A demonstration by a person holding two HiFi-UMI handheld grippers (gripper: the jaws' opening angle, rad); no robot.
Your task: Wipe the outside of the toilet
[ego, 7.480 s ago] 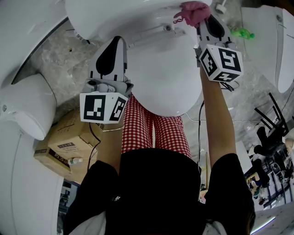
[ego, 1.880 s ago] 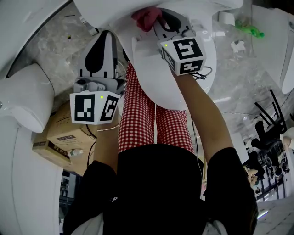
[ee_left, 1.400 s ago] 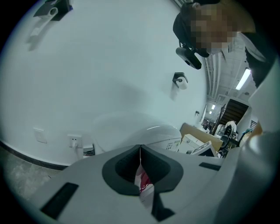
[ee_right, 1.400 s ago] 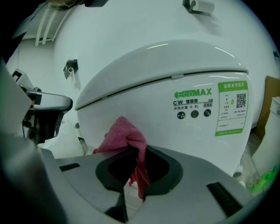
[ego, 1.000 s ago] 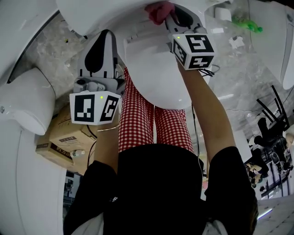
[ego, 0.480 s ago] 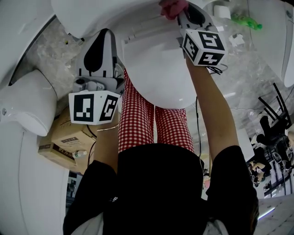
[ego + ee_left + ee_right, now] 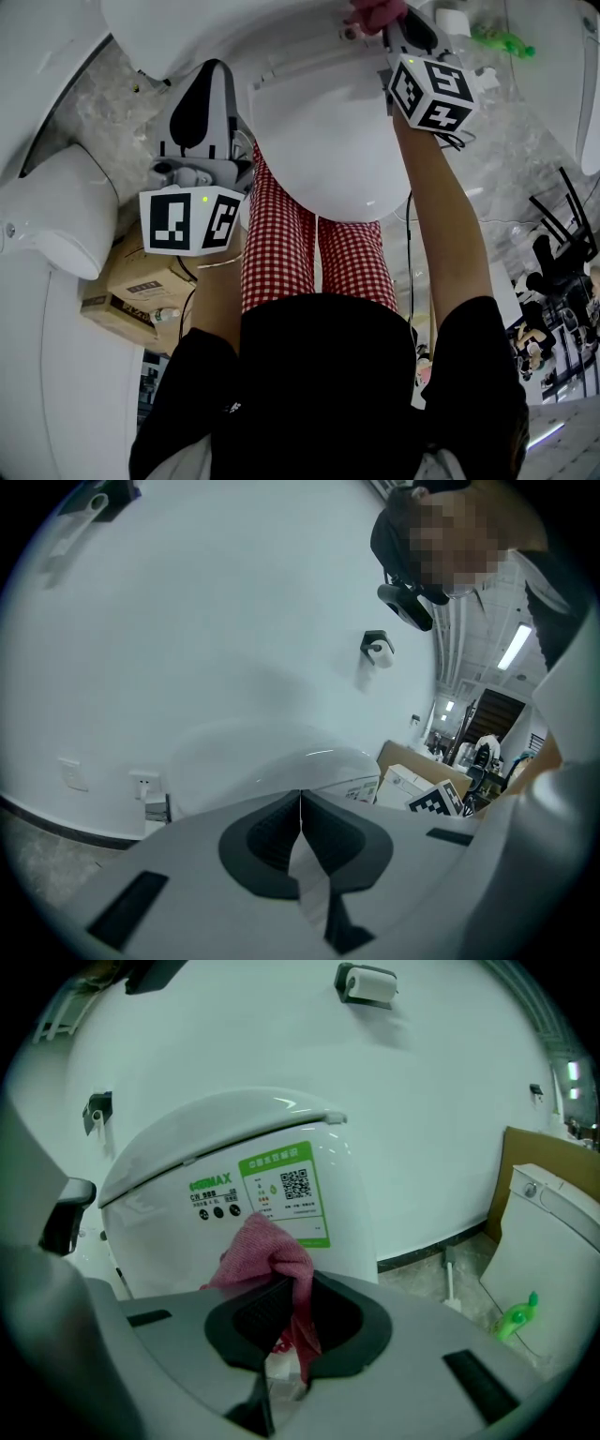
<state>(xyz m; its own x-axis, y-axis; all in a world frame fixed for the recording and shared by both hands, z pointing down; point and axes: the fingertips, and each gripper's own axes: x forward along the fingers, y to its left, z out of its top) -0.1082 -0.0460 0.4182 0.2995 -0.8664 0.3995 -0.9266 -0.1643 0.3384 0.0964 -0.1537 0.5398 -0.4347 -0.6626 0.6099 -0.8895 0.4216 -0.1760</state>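
The toilet (image 7: 323, 141) stands in the middle, with its tank (image 7: 159, 1241) at the far end; the left gripper (image 7: 214, 75) hangs just left of the lid; the right gripper (image 7: 394, 26) is at the lid's far right corner, a cloth (image 7: 375, 11) pinched between its jaws, in front of the tank; a second toilet (image 7: 56, 216) sits to the left, with a box (image 7: 141, 277) near it on the floor; a bottle (image 7: 494, 39) is on the floor far right; a paper roll (image 7: 367, 983) hangs on the wall above the tank.
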